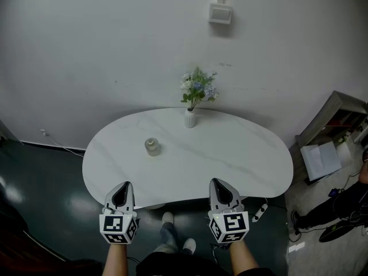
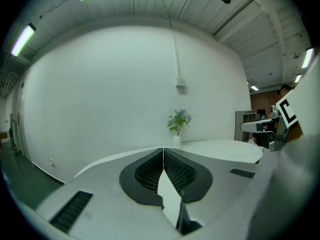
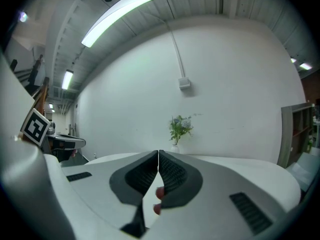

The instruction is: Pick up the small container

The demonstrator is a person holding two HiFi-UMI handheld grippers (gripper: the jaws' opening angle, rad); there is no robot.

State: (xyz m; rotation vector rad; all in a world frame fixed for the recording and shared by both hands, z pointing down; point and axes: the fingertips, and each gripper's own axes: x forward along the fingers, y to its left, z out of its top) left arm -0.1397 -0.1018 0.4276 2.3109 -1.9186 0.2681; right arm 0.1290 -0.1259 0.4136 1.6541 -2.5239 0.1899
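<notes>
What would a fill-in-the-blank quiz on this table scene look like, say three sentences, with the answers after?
1. The vase at the far edge of the white table holds ____.
2. In the head view, the small container stands nearer the ____ one of the two grippers.
3. The jaws of the left gripper and the right gripper are ____, and neither gripper touches the container.

Missing words: flowers; left; shut
</notes>
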